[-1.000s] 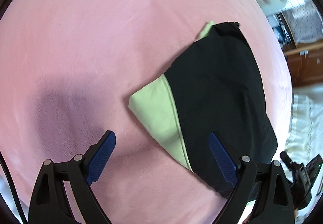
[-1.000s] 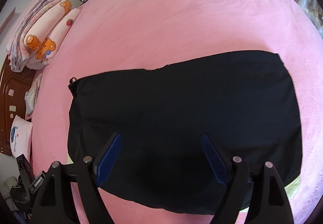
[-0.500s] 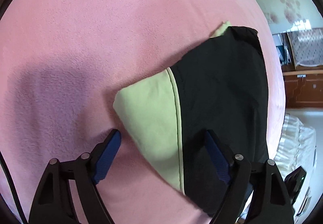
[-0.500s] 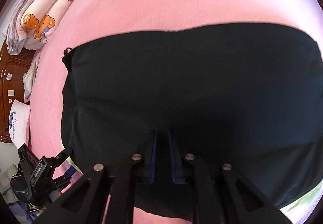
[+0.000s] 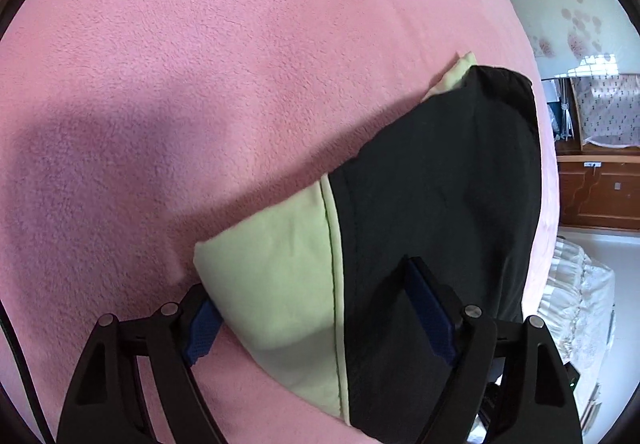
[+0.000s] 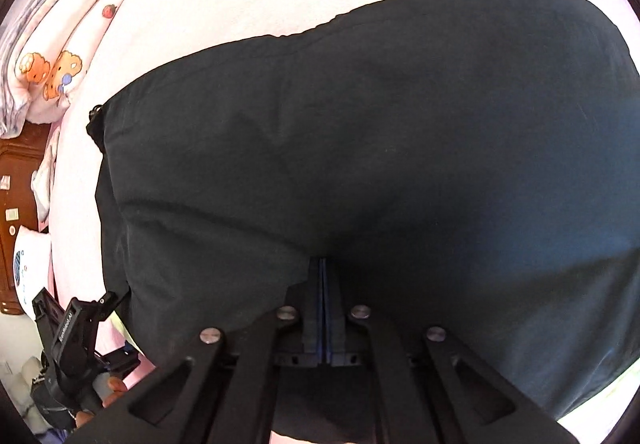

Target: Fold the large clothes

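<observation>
A folded garment lies on the pink bed cover (image 5: pixel 200 64), black (image 5: pixel 440 184) with a pale green panel (image 5: pixel 280 264). My left gripper (image 5: pixel 308 284) hangs low over the near green corner with its jaws closing. The corner sits between the fingers: the left pad (image 5: pixel 200 332) is tucked at the green edge and the right pad (image 5: pixel 430 312) rests over the black cloth. In the right wrist view the black garment (image 6: pixel 400 124) fills most of the picture. My right gripper (image 6: pixel 322 262) is shut, tips down against the black fabric. I cannot see cloth pinched between them.
Stacked bedding with a bear print (image 6: pixel 52 56) lies at the bed's far left, beside a wooden cabinet (image 6: pixel 12 204). The left tool's body (image 6: pixel 68 336) and a person's fingers (image 6: pixel 112 388) show at the garment's left edge. A wooden dresser (image 5: pixel 600 196) and white frilled fabric (image 5: pixel 576 304) stand past the bed's right edge.
Both grippers sank toward the garment. The right jaws went from wide to fully shut. The left jaws narrowed and came down around the green corner.
</observation>
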A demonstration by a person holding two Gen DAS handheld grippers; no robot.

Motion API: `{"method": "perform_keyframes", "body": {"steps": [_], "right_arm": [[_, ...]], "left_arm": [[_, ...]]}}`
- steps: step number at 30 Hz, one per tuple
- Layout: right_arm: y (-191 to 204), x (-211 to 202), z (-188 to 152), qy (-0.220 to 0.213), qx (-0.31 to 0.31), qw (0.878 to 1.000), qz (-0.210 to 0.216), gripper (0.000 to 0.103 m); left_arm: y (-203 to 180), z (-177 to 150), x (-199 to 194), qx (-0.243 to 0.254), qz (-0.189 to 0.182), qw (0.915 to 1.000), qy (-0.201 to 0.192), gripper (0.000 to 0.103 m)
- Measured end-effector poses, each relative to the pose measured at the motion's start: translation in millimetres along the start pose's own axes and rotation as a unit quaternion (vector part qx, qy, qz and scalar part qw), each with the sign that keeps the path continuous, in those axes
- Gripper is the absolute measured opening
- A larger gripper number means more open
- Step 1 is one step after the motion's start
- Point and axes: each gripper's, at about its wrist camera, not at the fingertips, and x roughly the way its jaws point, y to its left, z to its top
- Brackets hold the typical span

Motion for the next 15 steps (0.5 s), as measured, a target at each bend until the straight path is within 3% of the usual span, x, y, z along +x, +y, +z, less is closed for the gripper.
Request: {"method": "perform_keyframes", "body": {"steps": [2,6,8,10,15], "right_arm": [[0.8,-1.4,-2.5,-0.003,0.0,1.0,-0.006,0.0],[0.3,-3.7,-9.0,-0.01,0.009,1.0,-0.01,0.0],[-1.5,-4.3,-11.8,-0.014,0.018,1.0,-0.01,0.0],[-3.0,-4.8,-14.2,-0.017,0.024,0.999,-0.011,0.0],[-6.1,-5.9,-18.5,-0.023,0.035,0.999,-0.018,0.0]], "left_arm": [[-3.4,5.5,2.0,0.004,-0.011,0.9999,-0.001,0.062],[-3.3,4.7,6.8,0.016,-0.031,0.9993,0.013,0.046],[-5.8,2.6,6.9,0.022,-0.044,0.9986,0.02,0.03],[-10.6,0.9,6.5,0.027,-0.055,0.9978,0.024,0.022],[-29.2,1.1,-4.2,0.051,-0.058,0.9967,0.024,0.017]]}}
